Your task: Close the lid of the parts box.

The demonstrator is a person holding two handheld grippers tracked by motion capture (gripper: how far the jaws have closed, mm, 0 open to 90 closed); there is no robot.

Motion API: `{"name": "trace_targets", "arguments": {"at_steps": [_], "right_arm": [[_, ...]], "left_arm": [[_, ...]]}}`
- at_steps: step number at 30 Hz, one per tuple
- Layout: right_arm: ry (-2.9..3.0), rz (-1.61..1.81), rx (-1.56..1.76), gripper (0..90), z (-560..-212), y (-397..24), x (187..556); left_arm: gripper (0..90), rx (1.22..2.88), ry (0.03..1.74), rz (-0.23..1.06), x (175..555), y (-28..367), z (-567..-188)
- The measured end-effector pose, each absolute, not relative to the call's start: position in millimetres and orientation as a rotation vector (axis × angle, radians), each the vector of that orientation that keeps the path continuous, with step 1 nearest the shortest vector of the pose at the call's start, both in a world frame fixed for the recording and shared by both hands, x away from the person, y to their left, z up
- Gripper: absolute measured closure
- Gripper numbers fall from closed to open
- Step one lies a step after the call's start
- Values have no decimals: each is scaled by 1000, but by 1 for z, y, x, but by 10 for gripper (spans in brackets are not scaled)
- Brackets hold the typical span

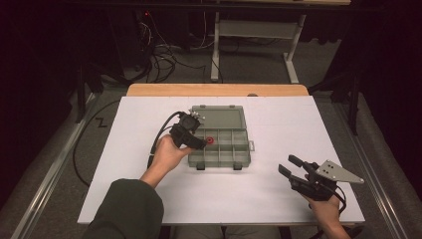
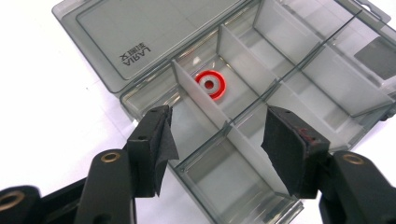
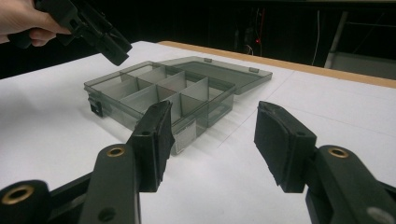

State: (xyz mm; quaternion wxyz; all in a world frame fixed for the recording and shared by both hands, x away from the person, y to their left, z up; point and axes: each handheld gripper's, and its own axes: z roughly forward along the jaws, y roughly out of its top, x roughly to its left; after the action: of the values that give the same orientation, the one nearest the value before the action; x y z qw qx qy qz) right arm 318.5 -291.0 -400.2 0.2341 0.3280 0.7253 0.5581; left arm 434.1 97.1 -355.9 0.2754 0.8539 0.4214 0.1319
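White tabletop [image 1: 149,199]. Open compartment box [image 2: 299,84]: rigid plastic. Red ring [image 2: 211,84]: small, light, likely slippery; pinch across rim. Left gripper [image 2: 217,140], right gripper [image 3: 212,140]: wide, empty.

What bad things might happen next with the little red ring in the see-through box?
1. The red ring lies flat in a narrow compartment of the box. The open left hand-held gripper straddles a divider, so its jaws may hit that wall instead of reaching the ring.
2. Nothing holds the box; the right hand-held gripper is off to the side, so a push could slide the box across the table.
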Motion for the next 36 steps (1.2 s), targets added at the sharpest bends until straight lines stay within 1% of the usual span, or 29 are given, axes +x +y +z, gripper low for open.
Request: {"name": "trace_targets", "arguments": {"at_steps": [2,22,36], "right_arm": [[1996,1531,904,503,-400,-291,319],[2032,1528,919,507,-396,-281,321],[2142,1471,946,559,-389,-256,334]], "left_arm": [[415,2283,1138,355,434,100,-356],[421,2239,1185,386,439,116,-360],[408,2210,1229,373,442,129,-362]]}}
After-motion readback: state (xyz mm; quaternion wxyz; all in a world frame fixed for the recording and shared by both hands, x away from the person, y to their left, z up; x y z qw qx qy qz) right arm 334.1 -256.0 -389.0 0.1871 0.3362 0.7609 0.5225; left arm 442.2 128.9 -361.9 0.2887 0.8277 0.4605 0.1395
